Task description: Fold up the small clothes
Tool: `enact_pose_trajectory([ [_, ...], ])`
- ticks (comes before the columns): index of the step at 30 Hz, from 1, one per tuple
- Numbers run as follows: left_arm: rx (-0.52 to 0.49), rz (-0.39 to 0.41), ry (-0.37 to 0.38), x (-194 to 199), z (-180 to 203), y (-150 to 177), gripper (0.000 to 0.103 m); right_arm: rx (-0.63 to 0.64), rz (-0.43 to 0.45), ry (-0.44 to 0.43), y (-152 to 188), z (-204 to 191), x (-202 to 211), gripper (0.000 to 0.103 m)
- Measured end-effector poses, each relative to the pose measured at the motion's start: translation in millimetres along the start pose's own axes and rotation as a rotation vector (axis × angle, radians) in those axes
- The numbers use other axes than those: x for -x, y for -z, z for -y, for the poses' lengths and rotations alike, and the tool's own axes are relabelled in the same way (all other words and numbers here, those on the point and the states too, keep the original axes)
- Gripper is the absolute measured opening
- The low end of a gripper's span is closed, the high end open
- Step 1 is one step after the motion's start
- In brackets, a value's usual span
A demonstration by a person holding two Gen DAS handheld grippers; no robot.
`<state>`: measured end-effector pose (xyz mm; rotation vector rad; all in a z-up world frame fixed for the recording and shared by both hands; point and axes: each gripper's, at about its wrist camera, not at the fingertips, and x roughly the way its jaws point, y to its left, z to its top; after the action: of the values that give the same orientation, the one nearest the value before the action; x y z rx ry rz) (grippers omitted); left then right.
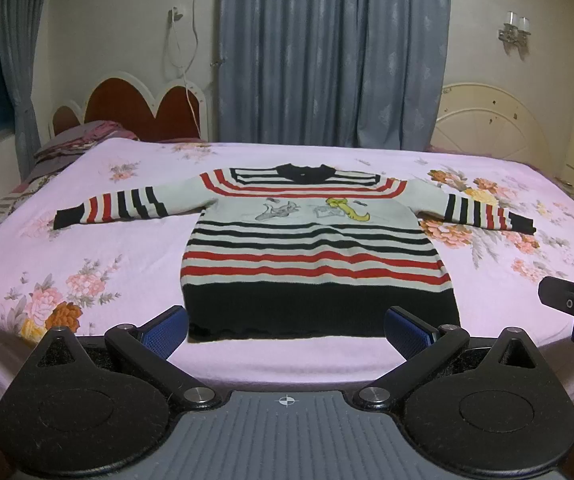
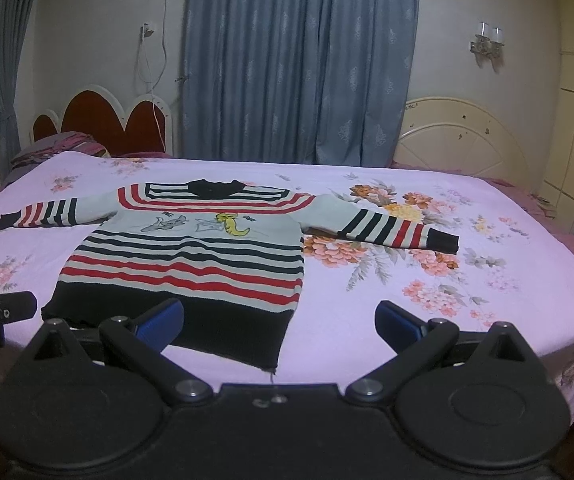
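My left gripper [image 1: 287,330] and right gripper [image 2: 279,322] gape empty; I'd pinch the sweater [image 1: 315,248] hem corners (bed's [image 1: 87,360] near edge) evenly.

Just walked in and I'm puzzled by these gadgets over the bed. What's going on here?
A person is holding a two-finger claw in each hand, about to fold a small striped sweater. The sweater lies flat on the pink floral bedsheet, both sleeves spread out to the sides, nothing folded yet. The left claw hovers open near the black bottom hem, and the right claw is open near the hem's right corner. Neither one is gripping anything.
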<state>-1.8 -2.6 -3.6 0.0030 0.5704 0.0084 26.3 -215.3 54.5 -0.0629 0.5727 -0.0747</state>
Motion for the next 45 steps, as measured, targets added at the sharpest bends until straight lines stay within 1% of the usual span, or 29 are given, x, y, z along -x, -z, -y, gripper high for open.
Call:
enact_pose_trajectory([
  [19,0.014,-0.006,-0.004,-2.6,-1.6,-0.2,0.103,0.009,0.001,0.001,-0.2,-0.9,-2.7,0.102],
  [26,-0.012,-0.005,-0.007,-14.3,-3.7,-12.0,0.103,-0.007,-0.001,0.012,-6.5,3.5,-16.3,0.102],
  [31,0.045,-0.011,0.025,-31.4,-10.2,-25.9,0.103,-0.014,-0.005,0.024,-11.8,2.2,-30.8,0.102],
  [32,0.05,-0.013,0.022,-35.9,-11.4,-28.0,0.103,-0.016,-0.005,0.027,-13.7,2.1,-34.2,0.102],
  [35,0.051,-0.015,0.053,-49.3,-12.7,-35.0,0.103,-0.016,-0.006,0.033,-17.9,0.1,-43.6,0.102],
  [38,0.07,0.004,0.079,-61.1,-14.4,-42.8,0.103,-0.022,-0.007,0.041,-24.3,-1.1,-56.4,0.102],
  [40,0.069,0.009,0.082,-71.0,-13.9,-48.6,0.103,-0.024,-0.005,0.047,-27.9,-1.4,-63.6,0.102],
  [45,0.018,-0.03,0.112,-106.9,-8.5,-67.5,0.103,-0.038,0.004,0.066,-41.3,-2.1,-86.4,0.102],
])
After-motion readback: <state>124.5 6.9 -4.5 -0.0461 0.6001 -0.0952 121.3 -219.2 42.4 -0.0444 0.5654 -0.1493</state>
